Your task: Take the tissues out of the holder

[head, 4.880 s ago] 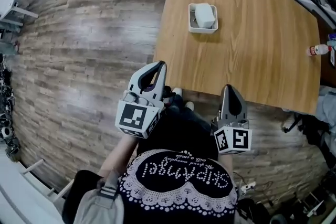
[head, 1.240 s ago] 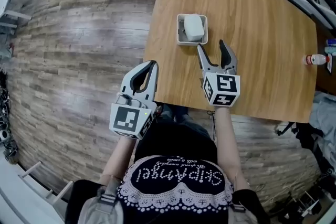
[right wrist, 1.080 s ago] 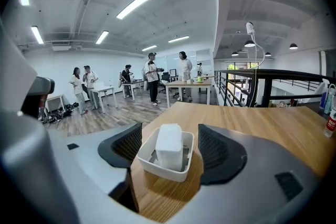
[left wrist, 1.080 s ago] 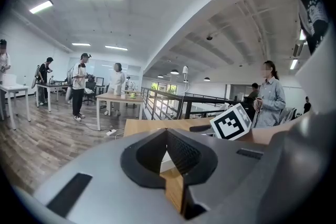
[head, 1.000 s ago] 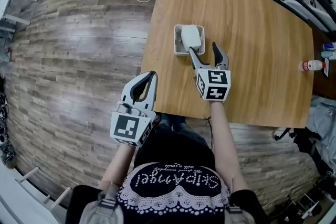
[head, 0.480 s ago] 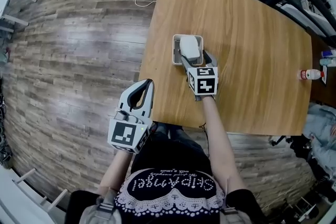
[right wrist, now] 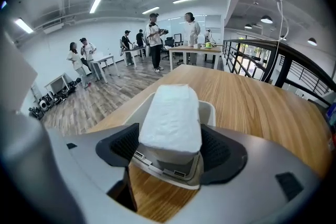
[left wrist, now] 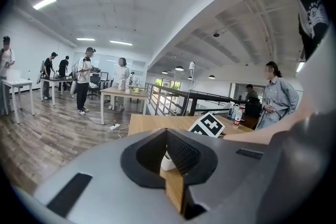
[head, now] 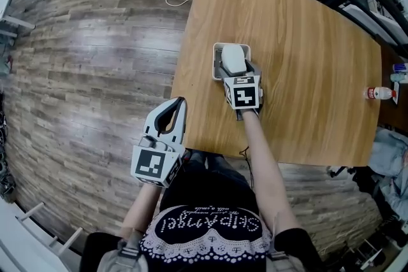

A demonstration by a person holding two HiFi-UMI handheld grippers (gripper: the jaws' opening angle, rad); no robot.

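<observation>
White soft tissue pack (right wrist: 170, 113), pale grey plastic holder (right wrist: 211, 108), between the grey right gripper (right wrist: 170, 150)'s black ribbed pads (right wrist: 125, 145); honey-brown wood-grain table (right wrist: 257, 99) beneath it.

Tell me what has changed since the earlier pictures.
The right gripper moved from beside the person's body out over the table and down to the holder. Its jaws have just been opening and now straddle the tissue pack without clamping it. The left gripper stayed shut, off the table's near edge. The tissue pack still sits in the holder.
</observation>
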